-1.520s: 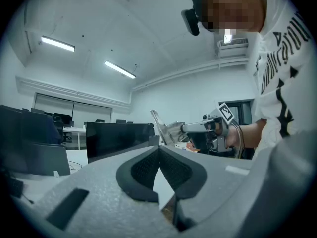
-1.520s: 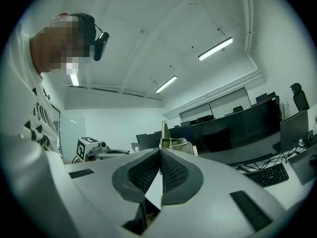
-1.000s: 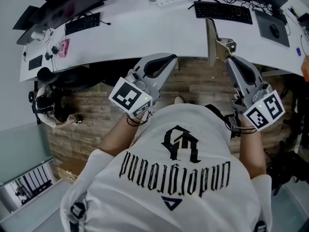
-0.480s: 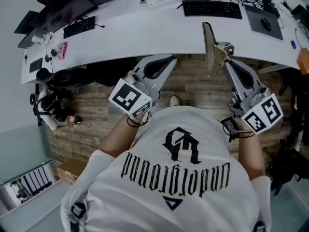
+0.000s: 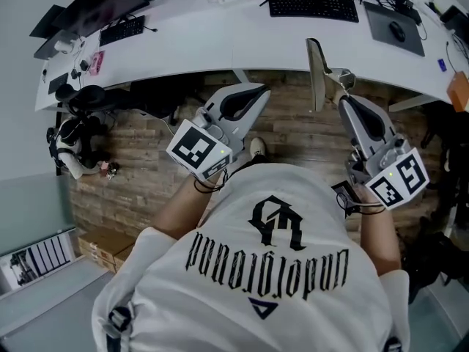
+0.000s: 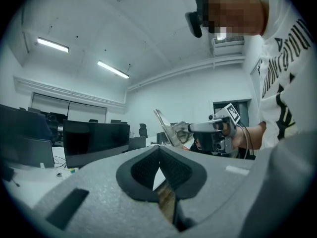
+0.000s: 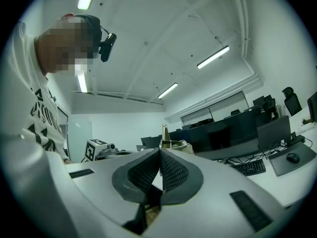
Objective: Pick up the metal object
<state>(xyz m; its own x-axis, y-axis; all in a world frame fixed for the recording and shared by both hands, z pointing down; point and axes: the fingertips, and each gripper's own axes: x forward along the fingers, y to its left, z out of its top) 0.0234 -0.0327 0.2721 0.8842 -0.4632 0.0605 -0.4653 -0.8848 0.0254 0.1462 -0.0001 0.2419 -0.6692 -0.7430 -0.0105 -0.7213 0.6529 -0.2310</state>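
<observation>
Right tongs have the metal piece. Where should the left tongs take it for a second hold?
Probably take the metal piece by its long flat blade, from its left: that part stands free, while the right tongs pinch the lumpy bracket end. The left tongs are shut, so open them first.

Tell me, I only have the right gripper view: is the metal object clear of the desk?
Observer: Yes, head view shows the right gripper holding the metal object in the air, by the white desk's near edge.
Operator: And the left gripper?
Observer: The left gripper is beside it, apart; its jaws are together with nothing between them.
Operator: Object's shape?
Observer: Left gripper view shows a flat, tilted plate with a bracket at the gripped end.
</observation>
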